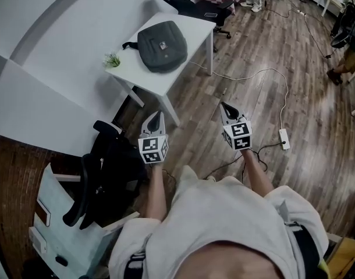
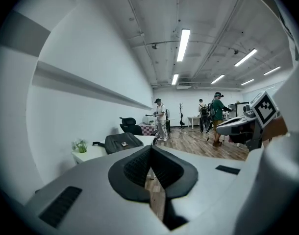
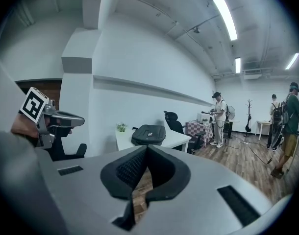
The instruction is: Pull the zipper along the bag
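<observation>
The left hand-held gripper (image 1: 157,118) and right hand-held gripper (image 1: 226,109) hang over the wooden floor (image 1: 317,115), each with its jaws pressed together on nothing. The grey bag (image 1: 162,45) lies flat on the white surface (image 1: 196,29), well ahead of both. I judge this the approach. Next, close in, find the zipper pull and part one pair of jaws.

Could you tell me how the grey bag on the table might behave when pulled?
The bag lies flat and slumped, so probably soft and floppy. Nothing pins it to the smooth table, so it may slide. Its loose strap could trail or snag.
</observation>
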